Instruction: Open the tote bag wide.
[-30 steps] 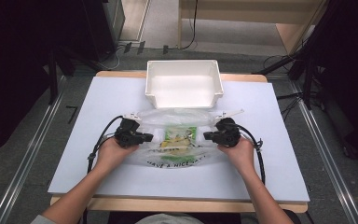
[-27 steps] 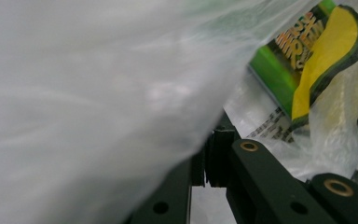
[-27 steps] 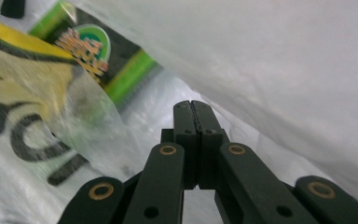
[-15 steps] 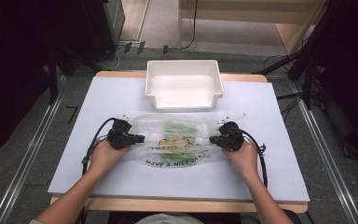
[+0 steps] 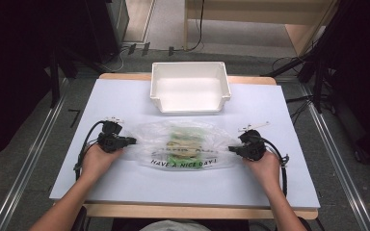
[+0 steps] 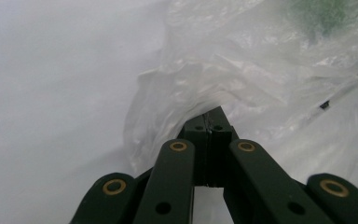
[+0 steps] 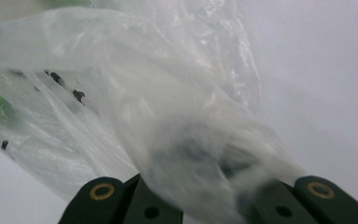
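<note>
Left claw (image 6: pixel 210 122) and right claw (image 5: pixel 235 148) pinch opposite ends of plastic bag (image 5: pixel 180 144).

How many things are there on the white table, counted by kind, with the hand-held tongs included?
Clear plastic bag with black printed words and greenish contents: 1
White rectangular plastic bin: 1
Black hand-held tongs: 2, left tongs and right tongs
Total: 4
</note>
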The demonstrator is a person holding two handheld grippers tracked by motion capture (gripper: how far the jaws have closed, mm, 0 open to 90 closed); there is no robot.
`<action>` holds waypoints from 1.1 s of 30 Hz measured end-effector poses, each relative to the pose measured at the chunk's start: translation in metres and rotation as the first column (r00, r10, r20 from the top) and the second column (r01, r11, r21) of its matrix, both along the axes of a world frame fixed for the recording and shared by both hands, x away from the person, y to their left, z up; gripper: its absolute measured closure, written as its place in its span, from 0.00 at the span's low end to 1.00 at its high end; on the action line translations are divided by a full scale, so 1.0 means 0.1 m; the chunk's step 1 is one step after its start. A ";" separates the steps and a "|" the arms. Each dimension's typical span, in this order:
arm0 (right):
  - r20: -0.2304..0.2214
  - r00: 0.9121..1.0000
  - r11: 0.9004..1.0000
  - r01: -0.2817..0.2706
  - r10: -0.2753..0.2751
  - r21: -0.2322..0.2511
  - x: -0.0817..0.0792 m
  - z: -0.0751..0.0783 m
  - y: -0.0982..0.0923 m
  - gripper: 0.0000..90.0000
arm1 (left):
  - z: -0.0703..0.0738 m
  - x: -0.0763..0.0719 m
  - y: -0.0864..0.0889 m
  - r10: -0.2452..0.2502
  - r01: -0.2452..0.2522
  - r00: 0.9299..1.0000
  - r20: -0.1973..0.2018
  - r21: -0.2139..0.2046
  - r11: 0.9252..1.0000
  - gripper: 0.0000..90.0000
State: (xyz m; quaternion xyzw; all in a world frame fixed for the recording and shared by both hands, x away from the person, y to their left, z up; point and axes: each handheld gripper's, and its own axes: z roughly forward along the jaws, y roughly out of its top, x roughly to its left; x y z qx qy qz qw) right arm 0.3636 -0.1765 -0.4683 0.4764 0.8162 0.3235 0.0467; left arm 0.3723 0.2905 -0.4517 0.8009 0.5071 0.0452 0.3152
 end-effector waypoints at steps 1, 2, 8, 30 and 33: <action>-0.004 1.000 1.000 0.004 -0.004 0.002 -0.02 0.00 -0.02 1.00 | 0.00 0.00 0.02 0.008 -0.008 1.000 0.001 -0.008 1.000 1.00; -0.004 1.000 1.000 0.007 -0.007 0.005 -0.03 0.00 -0.04 1.00 | 0.00 -0.01 0.04 0.012 -0.012 1.000 0.000 -0.010 1.000 1.00; 0.000 1.000 1.000 0.011 -0.011 -0.012 -0.10 0.00 -0.08 1.00 | 0.01 -0.02 0.02 -0.001 0.000 1.000 0.017 0.028 1.000 1.00; 0.027 1.000 0.999 0.014 -0.013 -0.039 -0.27 0.00 -0.19 1.00 | -0.01 0.00 0.07 0.028 -0.028 1.000 -0.014 -0.030 0.999 1.00; 0.008 1.000 1.000 0.012 -0.012 0.001 -0.25 0.02 -0.20 1.00 | 0.04 -0.01 0.04 0.001 0.000 1.000 0.006 -0.045 0.999 1.00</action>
